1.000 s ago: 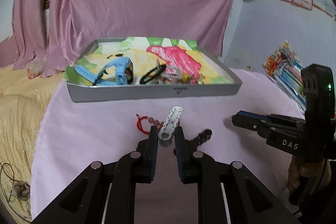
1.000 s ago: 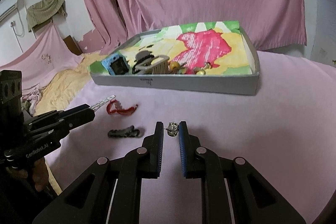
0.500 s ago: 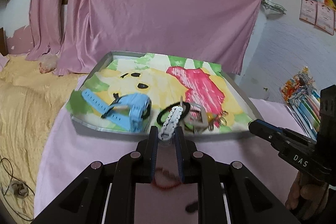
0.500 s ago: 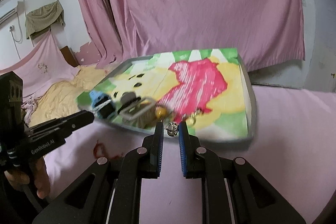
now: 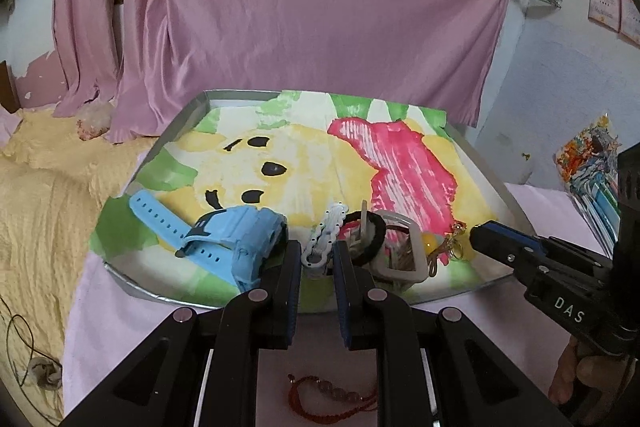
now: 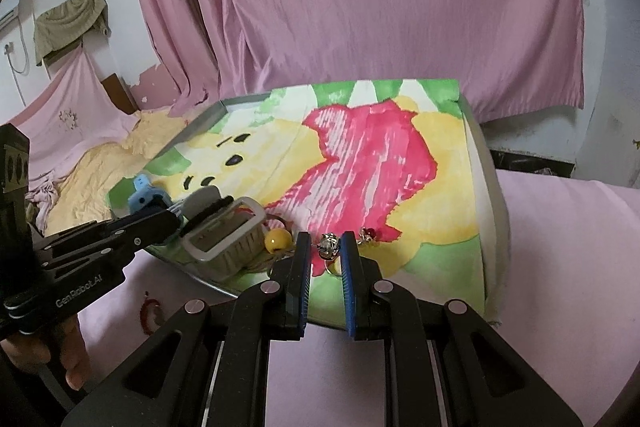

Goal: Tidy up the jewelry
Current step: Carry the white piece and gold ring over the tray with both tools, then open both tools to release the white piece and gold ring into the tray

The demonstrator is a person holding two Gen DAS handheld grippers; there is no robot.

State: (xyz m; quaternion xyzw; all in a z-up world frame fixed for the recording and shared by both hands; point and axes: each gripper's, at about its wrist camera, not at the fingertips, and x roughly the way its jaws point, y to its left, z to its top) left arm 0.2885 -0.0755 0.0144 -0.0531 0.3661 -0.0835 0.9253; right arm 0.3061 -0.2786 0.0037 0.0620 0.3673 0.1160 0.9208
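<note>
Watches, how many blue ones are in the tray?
1. The blue watch lies in the tray near its front left corner, beside the left gripper. More may be hidden behind the pile of other pieces.

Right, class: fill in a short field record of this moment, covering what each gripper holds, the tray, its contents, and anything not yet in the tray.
left gripper: shut on white beaded hair clip, over tray's near edge
right gripper: shut on small silver ring, over tray
tray: shallow grey tray lined with a painted cartoon sheet
tray contents: light blue rubber watch, black hair tie, yellow bead
outside tray: red cord bracelet on pink cloth
</note>
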